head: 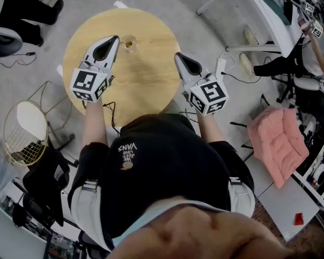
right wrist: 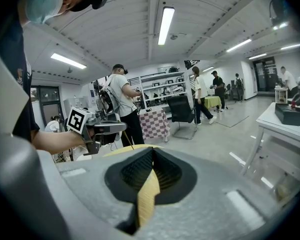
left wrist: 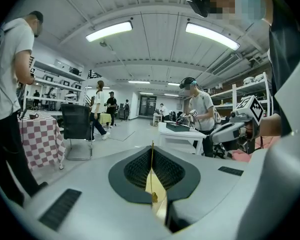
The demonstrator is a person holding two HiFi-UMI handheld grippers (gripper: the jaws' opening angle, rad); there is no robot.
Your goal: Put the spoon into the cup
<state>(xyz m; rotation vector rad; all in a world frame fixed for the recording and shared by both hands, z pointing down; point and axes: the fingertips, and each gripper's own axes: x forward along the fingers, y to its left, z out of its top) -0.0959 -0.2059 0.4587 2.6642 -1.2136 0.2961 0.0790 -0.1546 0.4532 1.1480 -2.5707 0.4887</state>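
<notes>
A clear glass cup (head: 129,42) stands on the round wooden table (head: 146,80), toward its far side. My left gripper (head: 116,38) hovers just left of the cup and is shut on a thin gold spoon (left wrist: 152,170), which stands upright between the jaws in the left gripper view. From the right gripper view, the spoon (right wrist: 126,143) pokes down out of the left gripper (right wrist: 124,127). My right gripper (head: 177,56) sits over the table's right edge, shut with nothing in it. In the right gripper view only the table's wood shows through the slit of its jaws (right wrist: 151,153).
A wire-frame stool (head: 24,131) stands left of the table and a pink cushion (head: 281,139) lies at the right. A white desk (head: 270,15) runs along the upper right, with cables (head: 235,77) on the floor. Several people stand around the room.
</notes>
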